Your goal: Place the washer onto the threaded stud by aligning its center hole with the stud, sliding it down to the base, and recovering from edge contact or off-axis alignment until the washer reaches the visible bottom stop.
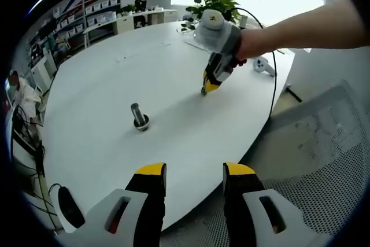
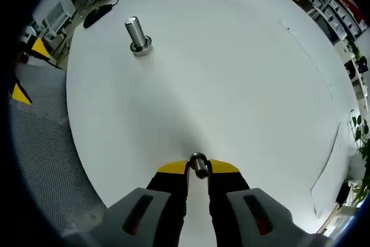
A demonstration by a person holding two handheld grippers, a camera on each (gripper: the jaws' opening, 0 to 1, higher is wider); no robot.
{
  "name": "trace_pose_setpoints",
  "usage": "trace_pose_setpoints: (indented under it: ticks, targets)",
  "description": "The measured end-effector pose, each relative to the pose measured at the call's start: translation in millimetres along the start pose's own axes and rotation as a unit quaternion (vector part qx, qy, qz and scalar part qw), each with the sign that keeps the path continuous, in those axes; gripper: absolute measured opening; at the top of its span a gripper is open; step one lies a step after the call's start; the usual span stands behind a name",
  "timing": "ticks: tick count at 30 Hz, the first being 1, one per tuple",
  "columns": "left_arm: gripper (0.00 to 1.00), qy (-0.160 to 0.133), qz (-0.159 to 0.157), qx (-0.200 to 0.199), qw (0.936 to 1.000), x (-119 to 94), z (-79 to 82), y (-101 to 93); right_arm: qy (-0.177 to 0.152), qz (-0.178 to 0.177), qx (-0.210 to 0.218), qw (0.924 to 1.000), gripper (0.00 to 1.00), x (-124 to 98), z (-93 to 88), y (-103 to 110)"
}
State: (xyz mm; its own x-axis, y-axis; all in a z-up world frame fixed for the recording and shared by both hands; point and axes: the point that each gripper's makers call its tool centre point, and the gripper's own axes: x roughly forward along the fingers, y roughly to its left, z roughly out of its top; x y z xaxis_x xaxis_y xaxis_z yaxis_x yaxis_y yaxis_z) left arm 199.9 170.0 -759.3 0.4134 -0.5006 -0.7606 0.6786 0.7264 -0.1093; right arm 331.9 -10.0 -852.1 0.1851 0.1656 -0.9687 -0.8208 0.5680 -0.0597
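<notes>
A metal threaded stud stands upright on the white table, with a ring at its base. In the right gripper view the same stud is far ahead, to the upper left. My right gripper is shut on a small metal washer, held on edge between the yellow tips just above the tabletop. In the left gripper view that right gripper hangs over the table, right of the stud, held by a person's hand. My left gripper is open and holds nothing, near the table's front edge.
A potted plant and a white controller-like object sit at the table's far side. Shelves line the left wall. A mesh chair back is at the right. A dark mouse-like object lies near the table edge beyond the stud.
</notes>
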Motion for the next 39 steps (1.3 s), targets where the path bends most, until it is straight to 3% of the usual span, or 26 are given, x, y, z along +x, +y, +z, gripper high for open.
trace_pose_setpoints:
  ticks: [12,23,32,36,39]
  targets:
    - [0.37,0.002,0.004,0.0,1.0,0.1,-0.7,0.4,-0.001,0.004,0.011,0.9999,0.18,3.8,-6.5,0.8]
    - [0.37,0.004,0.003,0.004,1.0,0.5,-1.2,-1.4,-0.04,-0.015,0.022,0.9988,0.24,-17.6,-12.4,0.5]
    - [0.37,0.006,-0.001,0.01,0.9999,1.4,-1.7,-4.1,-0.118,-0.031,0.078,0.9894,0.24,-49.5,-8.5,13.9]
    - [0.37,0.005,-0.002,0.012,0.9999,1.1,-0.9,-5.0,-0.157,-0.031,0.119,0.9798,0.24,-63.7,-9.4,27.3]
    - [0.37,0.003,-0.003,0.013,0.9999,0.6,-0.1,-5.1,-0.169,-0.04,0.129,0.9764,0.24,-71.7,-15.0,34.6]
